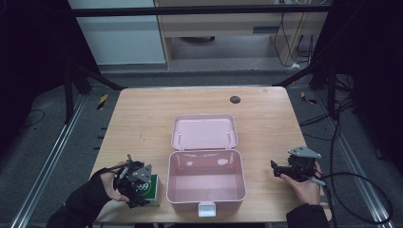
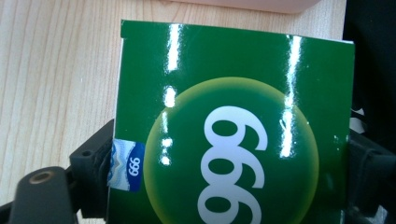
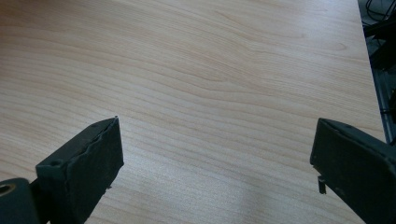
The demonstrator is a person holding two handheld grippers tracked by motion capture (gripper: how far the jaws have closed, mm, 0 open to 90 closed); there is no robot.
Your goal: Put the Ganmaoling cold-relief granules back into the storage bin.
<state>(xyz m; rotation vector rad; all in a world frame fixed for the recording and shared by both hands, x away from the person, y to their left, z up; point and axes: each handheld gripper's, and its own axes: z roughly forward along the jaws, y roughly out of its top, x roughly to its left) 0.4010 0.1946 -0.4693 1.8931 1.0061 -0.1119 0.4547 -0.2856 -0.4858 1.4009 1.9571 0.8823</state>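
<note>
We had the left claw (image 1: 142, 187) clamped on a green box (image 2: 233, 126), probably resting on the table (image 1: 142, 118) left of the open pink case (image 1: 206, 178), right claw (image 3: 217, 172) wide open, empty, above bare wood.

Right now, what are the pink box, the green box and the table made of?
The pink box looks like smooth moulded plastic: rounded corners, soft sheen, a white clip at the front. The green box seems to be glossy printed cardboard: bright glare streaks and a thin white edge. It sits between the left tool's jaws. The table shows pale wood grain, though whether solid wood or a laminate can't be told.
</note>
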